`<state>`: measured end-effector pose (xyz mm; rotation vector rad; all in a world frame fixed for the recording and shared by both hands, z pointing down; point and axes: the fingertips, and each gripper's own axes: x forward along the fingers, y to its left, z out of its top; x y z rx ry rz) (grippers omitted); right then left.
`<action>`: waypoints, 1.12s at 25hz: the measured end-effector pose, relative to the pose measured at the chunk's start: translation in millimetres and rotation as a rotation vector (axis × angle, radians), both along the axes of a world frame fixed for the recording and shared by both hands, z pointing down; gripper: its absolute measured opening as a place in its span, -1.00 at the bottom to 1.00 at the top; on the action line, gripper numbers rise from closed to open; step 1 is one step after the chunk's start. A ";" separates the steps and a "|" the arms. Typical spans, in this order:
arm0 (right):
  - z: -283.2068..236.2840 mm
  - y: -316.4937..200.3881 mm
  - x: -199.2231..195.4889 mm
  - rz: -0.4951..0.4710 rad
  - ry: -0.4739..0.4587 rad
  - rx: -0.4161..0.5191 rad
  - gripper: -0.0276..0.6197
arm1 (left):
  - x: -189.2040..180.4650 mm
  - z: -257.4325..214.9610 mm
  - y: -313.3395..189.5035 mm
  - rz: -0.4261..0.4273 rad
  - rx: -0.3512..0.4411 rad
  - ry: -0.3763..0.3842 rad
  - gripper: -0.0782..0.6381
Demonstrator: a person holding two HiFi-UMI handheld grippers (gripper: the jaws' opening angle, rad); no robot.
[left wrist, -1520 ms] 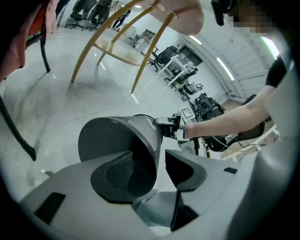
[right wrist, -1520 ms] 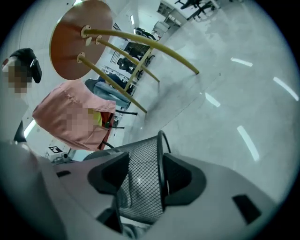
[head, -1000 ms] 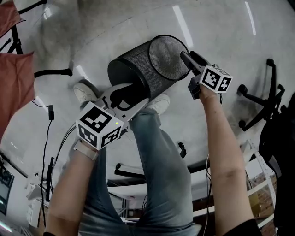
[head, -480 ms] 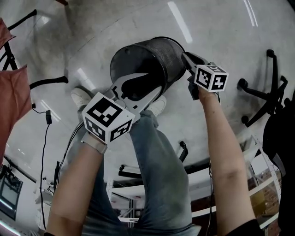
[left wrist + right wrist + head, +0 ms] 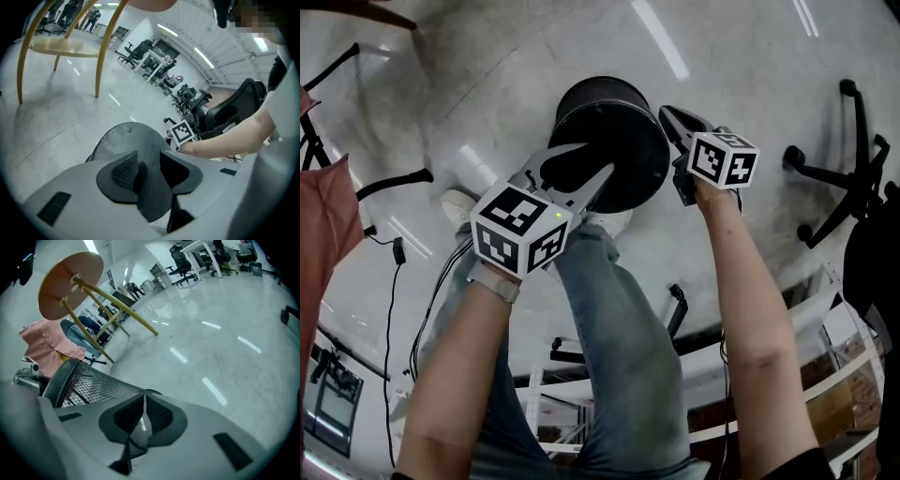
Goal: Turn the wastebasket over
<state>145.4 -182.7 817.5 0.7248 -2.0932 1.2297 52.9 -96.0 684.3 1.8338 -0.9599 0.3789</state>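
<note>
Closest in, the person's legs in blue jeans (image 5: 619, 328) run down the middle, with a bare forearm on either side. Each forearm ends in a marker cube: the left cube (image 5: 520, 230) and the right cube (image 5: 724, 159) carry bold black-and-white square patterns and no letters.

Just past the cubes, both tools are on the black mesh wastebasket (image 5: 628, 141). It sits between them in front of the person's white shoes (image 5: 464, 202), tipped so that its solid dark base faces up toward the person and its mesh body points away. I cannot tell whether it touches the floor.

The left gripper (image 5: 598, 157) has its white fingers over the edge of that solid base. Its jaws have just been closing, and the base edge fills the gap between the dark pads, so it is clamped on the basket. The right gripper (image 5: 667, 116) has also just been closing. Its jaws stand almost together, pinching the thin mesh wall on the basket's right side.

Beyond lies a glossy pale floor (image 5: 750, 56) streaked with reflections of ceiling lights. A black star-shaped chair base on castors (image 5: 848, 178) stands well off to the right, and a pink cloth (image 5: 328, 244) hangs at the left. Further out is a wooden stool with a round seat (image 5: 70, 284), and far back are rows of office chairs and desks (image 5: 150, 56).
</note>
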 end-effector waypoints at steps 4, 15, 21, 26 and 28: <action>-0.9 7.7 4.2 0.020 -0.002 -0.008 -0.83 | -2.1 -0.2 0.0 -0.020 -0.007 0.006 -0.36; -84.4 6.7 18.7 0.074 0.047 0.124 -0.83 | -26.5 -54.3 -0.2 -0.012 -0.002 0.009 -0.41; -191.3 7.1 16.6 0.164 0.061 0.293 -0.88 | -41.1 -138.7 -6.2 0.073 0.122 0.004 -0.71; -291.3 42.9 2.7 0.240 0.050 0.349 -0.88 | -45.6 -228.4 -1.2 0.161 0.216 0.063 -0.74; -331.7 49.4 -5.7 0.277 0.030 0.384 -0.88 | -49.5 -264.7 -8.4 0.193 0.265 0.081 -0.74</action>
